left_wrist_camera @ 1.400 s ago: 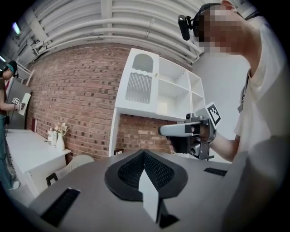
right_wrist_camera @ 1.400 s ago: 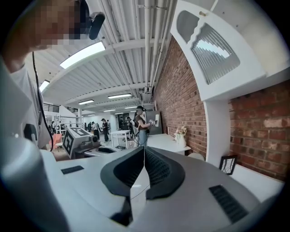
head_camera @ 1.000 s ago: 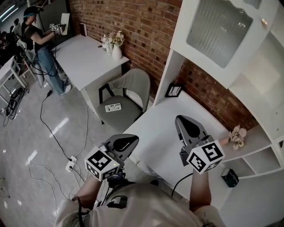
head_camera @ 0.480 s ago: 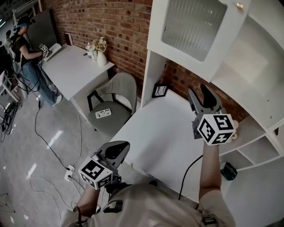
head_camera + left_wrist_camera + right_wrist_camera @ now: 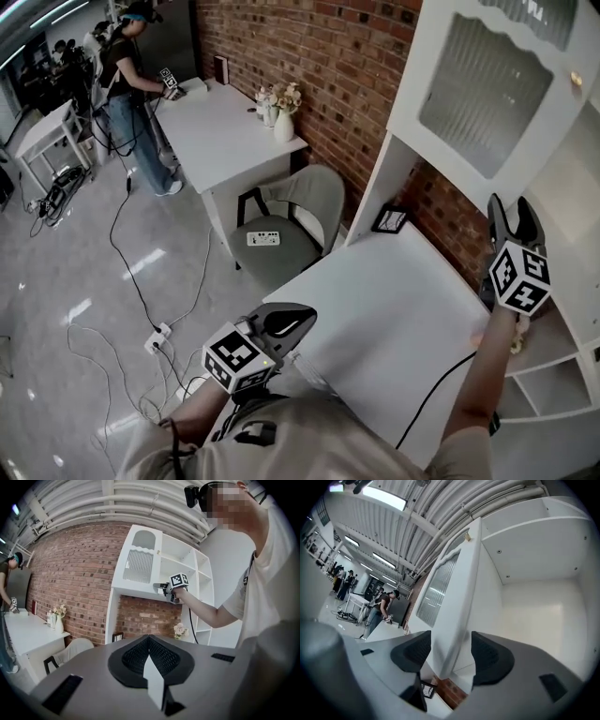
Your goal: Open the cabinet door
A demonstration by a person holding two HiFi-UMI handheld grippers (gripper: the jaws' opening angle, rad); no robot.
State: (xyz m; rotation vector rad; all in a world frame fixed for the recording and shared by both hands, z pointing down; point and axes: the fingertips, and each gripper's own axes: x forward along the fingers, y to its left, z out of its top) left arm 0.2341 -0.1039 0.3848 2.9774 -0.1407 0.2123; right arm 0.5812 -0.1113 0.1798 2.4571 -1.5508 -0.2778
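Observation:
The white cabinet door (image 5: 478, 103) has a frosted glass pane and a small gold knob (image 5: 576, 81). It stands swung out from the cabinet, and the bare compartment (image 5: 539, 602) shows behind it. My right gripper (image 5: 512, 208) is raised to the door's lower free edge and points level. Its jaws have just been opening and now stand wide on either side of the door's edge (image 5: 457, 597), with the pads not pressing it. My left gripper (image 5: 302, 317) hangs low over the front of the white desk, shut and empty. The left gripper view shows the right gripper (image 5: 164, 588) at the door.
A white desk (image 5: 375, 300) runs under the cabinet, with a small picture frame (image 5: 389, 220) at its back. Open shelves (image 5: 553, 375) lie to the right. A grey chair (image 5: 281, 220), a second table with a flower vase (image 5: 284, 122), a standing person (image 5: 131, 84) and floor cables lie left.
My right gripper has risen from over the desk, up and right to the door's lower edge, and its jaws have opened from shut. The head view has swung. The left gripper stays low.

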